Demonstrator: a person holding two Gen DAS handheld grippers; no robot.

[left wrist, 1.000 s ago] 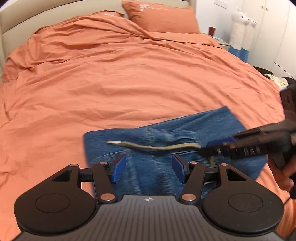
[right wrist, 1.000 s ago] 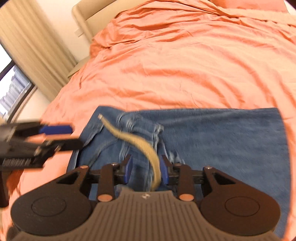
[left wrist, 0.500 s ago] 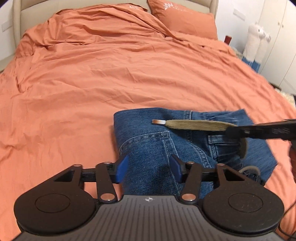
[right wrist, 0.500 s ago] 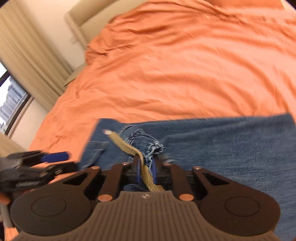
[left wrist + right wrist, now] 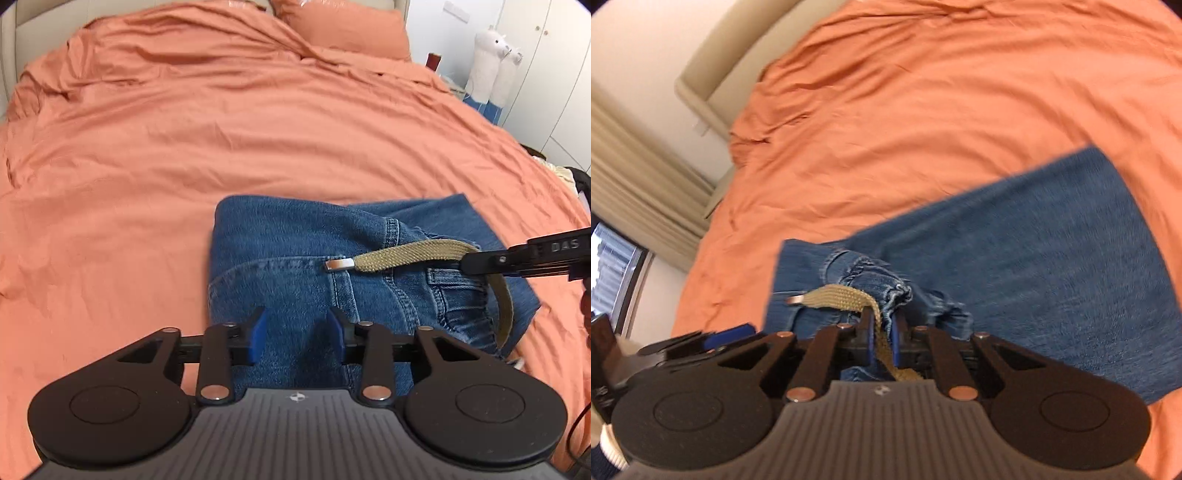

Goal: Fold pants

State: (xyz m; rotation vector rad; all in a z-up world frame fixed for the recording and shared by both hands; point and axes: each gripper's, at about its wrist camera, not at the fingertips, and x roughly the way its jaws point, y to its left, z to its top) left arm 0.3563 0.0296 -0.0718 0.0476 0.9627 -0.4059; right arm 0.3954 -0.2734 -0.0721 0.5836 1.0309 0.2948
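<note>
Folded blue jeans lie on the orange bed; they also show in the right wrist view. A tan webbing belt with a metal tip runs across the waistband. My right gripper is shut on the belt and the bunched waistband; it enters the left wrist view from the right. My left gripper is open and empty, just above the near part of the jeans. It shows at the lower left of the right wrist view.
The orange duvet covers the whole bed, with pillows at the headboard. A white plush toy and cupboards stand at the right. A curtain and window are at the left of the right wrist view.
My right gripper has shut on the belt and waistband and drawn them to the right. My left gripper has stayed open and shifted, so the jeans now sit centred before it.
</note>
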